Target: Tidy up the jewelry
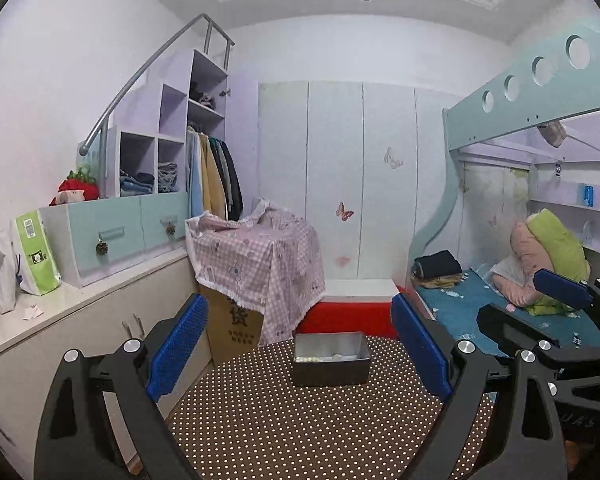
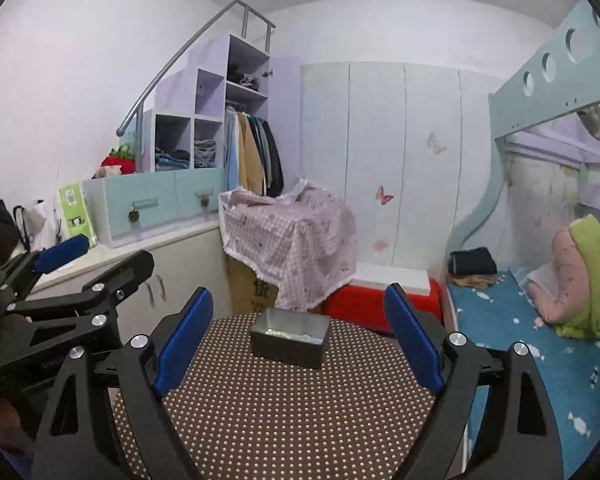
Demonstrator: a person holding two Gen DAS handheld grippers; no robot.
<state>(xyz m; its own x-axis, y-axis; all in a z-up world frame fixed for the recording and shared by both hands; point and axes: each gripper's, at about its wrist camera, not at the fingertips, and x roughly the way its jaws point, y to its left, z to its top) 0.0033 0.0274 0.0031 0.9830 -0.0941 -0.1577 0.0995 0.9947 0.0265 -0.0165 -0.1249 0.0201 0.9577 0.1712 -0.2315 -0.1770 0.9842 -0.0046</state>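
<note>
A dark grey open box (image 1: 331,372) stands on the far half of a round table under a brown dotted cloth (image 1: 300,436). A pale bead string (image 1: 312,359) lies on the box's bottom. My left gripper (image 1: 299,300) hovers over the table's near side, open, with nothing between its blue pads. In the right wrist view the same box (image 2: 288,350) holds the beads (image 2: 286,334), and my right gripper (image 2: 298,291) is open and empty short of it. Each gripper shows in the other's view: the right gripper (image 1: 536,308) on the right, the left gripper (image 2: 96,258) on the left.
A white counter (image 1: 80,308) with bags (image 1: 32,256) runs along the left. Behind the table stand a cardboard box under a pink checked cloth (image 1: 260,256) and a red chest with a white lid (image 1: 352,312). A bed with a blue sheet (image 2: 520,340) lies to the right.
</note>
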